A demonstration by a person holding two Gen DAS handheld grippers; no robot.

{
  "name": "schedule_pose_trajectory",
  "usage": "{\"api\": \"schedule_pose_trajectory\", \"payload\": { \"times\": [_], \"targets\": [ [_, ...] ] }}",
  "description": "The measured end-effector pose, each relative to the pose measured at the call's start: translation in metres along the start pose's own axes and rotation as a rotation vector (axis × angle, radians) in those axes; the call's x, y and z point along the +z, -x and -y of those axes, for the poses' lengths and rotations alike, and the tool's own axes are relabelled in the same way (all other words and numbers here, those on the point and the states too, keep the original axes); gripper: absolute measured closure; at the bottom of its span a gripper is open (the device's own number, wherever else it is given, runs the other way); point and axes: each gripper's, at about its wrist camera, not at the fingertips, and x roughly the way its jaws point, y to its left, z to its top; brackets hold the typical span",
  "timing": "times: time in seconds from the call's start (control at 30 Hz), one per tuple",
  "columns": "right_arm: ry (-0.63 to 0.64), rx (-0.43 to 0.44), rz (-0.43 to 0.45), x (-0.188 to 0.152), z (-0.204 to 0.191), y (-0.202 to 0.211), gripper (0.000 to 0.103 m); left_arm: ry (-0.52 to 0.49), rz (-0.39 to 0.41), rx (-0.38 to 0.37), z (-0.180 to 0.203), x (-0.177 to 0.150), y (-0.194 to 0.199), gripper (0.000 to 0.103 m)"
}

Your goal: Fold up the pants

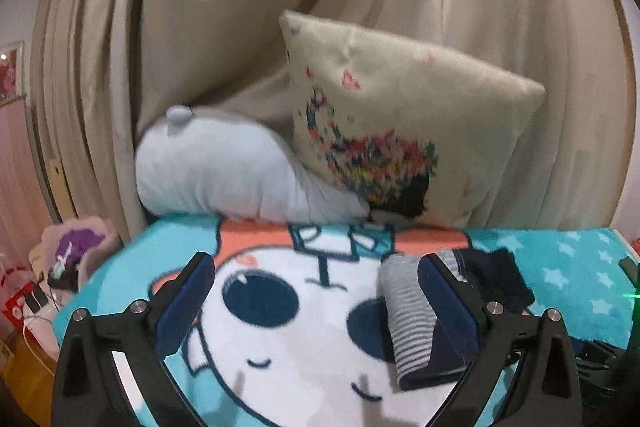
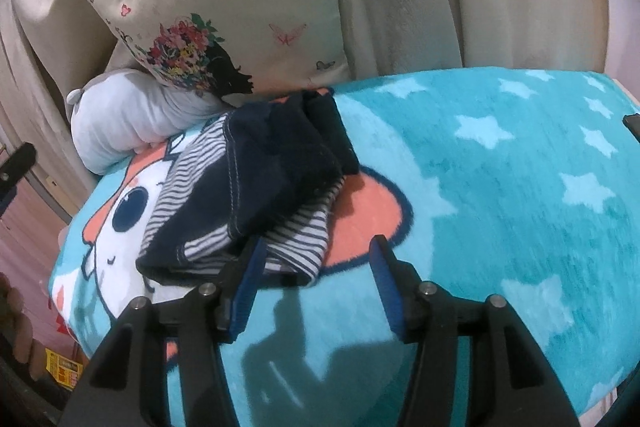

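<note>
Left wrist view: the left gripper (image 1: pixel 316 301) has its 2 fingers wide apart, holding nothing. The pants (image 1: pixel 416 319) lie bunched on the blanket (image 1: pixel 560 267), beside the right finger.

Right wrist view: the right gripper (image 2: pixel 316 287) is spread apart too, just at the pants' (image 2: pixel 256 187) near edge. Folding looks barely started; next, grab an edge. No boxes or baskets show.

The left black two-finger tool with blue padded fingers (image 1: pixel 318 301) is spread wide, gripping nothing. The right black tool with blue pads (image 2: pixel 318 285) also stands parted, its jaws holding nothing.
</note>
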Motion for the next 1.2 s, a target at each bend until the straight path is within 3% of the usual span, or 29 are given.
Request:
{"api": "schedule_pose_trajectory", "payload": {
  "times": [0.23, 0.5, 1.2],
  "targets": [
    [0.043, -0.022, 0.003, -0.006, -0.005, 0.002, 0.046, -0.03, -0.167, -0.081, 0.012, -0.015, -0.022, 0.0],
    [0.073, -0.015, -0.036, -0.014, -0.013, -0.007, 0.046, -0.067, -0.153, -0.063, 0.018, -0.021, -0.021, 0.0],
    [0.123, -0.063, -0.062, -0.015, -0.026, -0.019, 0.04, -0.043, -0.299, -0.134, 0.014, -0.041, -0.048, 0.0]
  ]
}}
